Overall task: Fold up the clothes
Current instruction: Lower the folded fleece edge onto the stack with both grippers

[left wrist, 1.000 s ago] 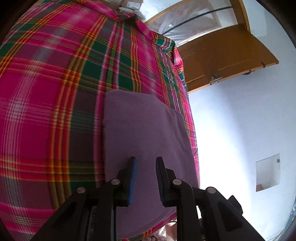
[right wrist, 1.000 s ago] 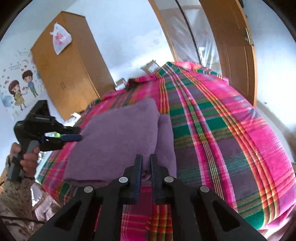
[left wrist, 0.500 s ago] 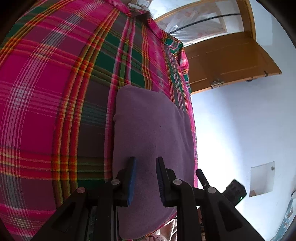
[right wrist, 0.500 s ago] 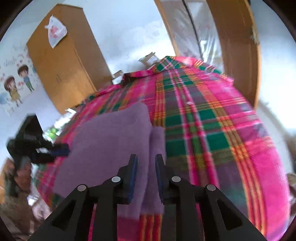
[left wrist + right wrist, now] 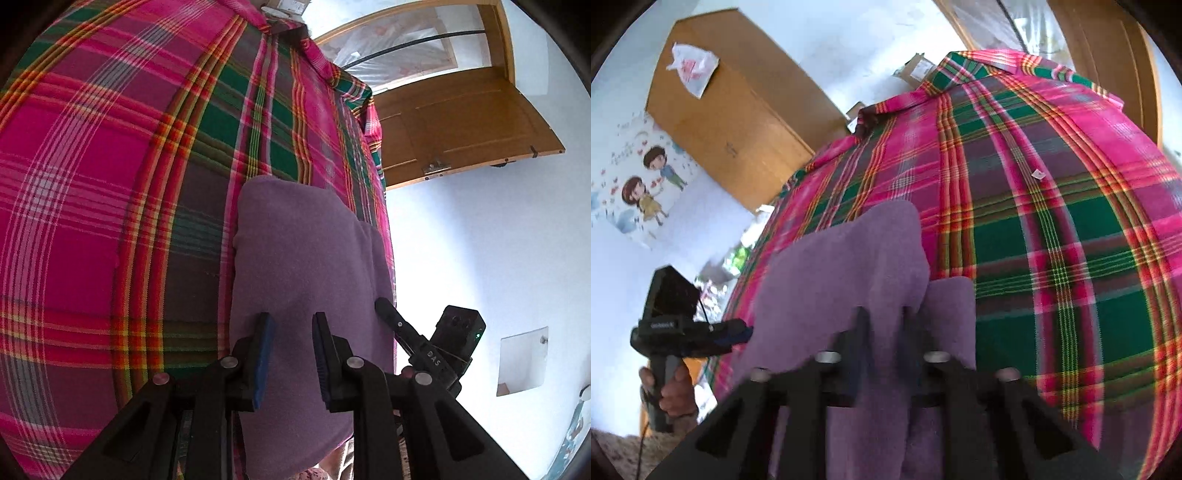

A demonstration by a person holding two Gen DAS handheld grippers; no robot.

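Note:
A folded purple garment (image 5: 306, 251) lies on a pink and green plaid bedspread (image 5: 110, 184), close to the bed's near edge. My left gripper (image 5: 291, 325) hovers over its near end, open, with cloth showing in the gap between the blue pads. In the right wrist view the same purple garment (image 5: 849, 266) shows a narrower layer sticking out on its right side. My right gripper (image 5: 886, 317) is open just above it, blurred by motion. The left gripper (image 5: 738, 332) points at the garment's left edge. The right gripper (image 5: 384, 306) reaches in from the garment's right edge.
The plaid bedspread (image 5: 1052, 258) fills most of both views. A wooden door (image 5: 454, 122) stands open beyond the bed. A wooden wardrobe (image 5: 738, 122) with a plastic bag (image 5: 692, 68) on it stands by the wall. A hand (image 5: 672, 391) holds the left gripper's handle.
The right gripper's fingers went from nearly shut on the garment's edge to open and moved further over it. The left gripper pulled back a little, and the right gripper came into its view.

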